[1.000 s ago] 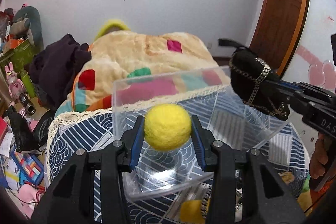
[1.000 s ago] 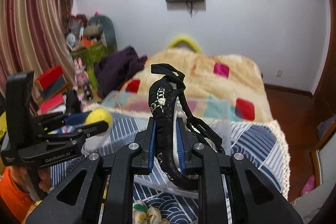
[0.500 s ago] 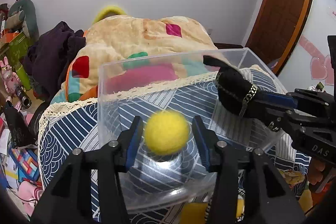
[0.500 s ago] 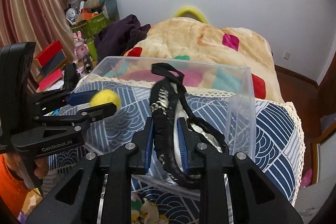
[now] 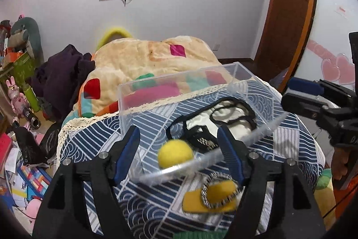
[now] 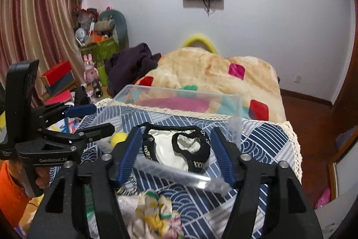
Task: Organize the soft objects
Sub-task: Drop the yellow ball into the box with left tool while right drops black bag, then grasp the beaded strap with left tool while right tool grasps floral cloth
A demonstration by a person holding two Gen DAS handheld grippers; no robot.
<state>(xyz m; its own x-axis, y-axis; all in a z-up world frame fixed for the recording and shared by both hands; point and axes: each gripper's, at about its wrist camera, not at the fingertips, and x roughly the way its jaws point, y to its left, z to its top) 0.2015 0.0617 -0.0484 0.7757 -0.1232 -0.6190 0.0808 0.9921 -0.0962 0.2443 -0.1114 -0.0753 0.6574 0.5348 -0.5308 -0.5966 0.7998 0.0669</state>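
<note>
A clear plastic box [image 5: 179, 82] stands on the blue patterned cloth [image 5: 89, 145]. A yellow felt ball [image 5: 175, 153] lies inside it, free of my fingers, and shows in the right wrist view [image 6: 119, 138]. A black and white garment [image 5: 214, 122] lies in the box beside it, also in the right wrist view [image 6: 176, 147]. My left gripper [image 5: 179, 147] is open over the box's near rim. My right gripper [image 6: 175, 153] is open and empty above the garment; it shows at the right of the left wrist view [image 5: 313, 95].
A yellow piece with a patterned band [image 5: 212, 196] lies on the cloth in front of the box. A floral cloth [image 6: 156, 209] lies near the right gripper. A beige blanket [image 5: 156, 59] covers the bed behind. Clutter fills the floor at left [image 5: 20, 149].
Both grippers opened. The yellow ball dropped from the left gripper into the box, and the black and white garment dropped from the right gripper into the box.
</note>
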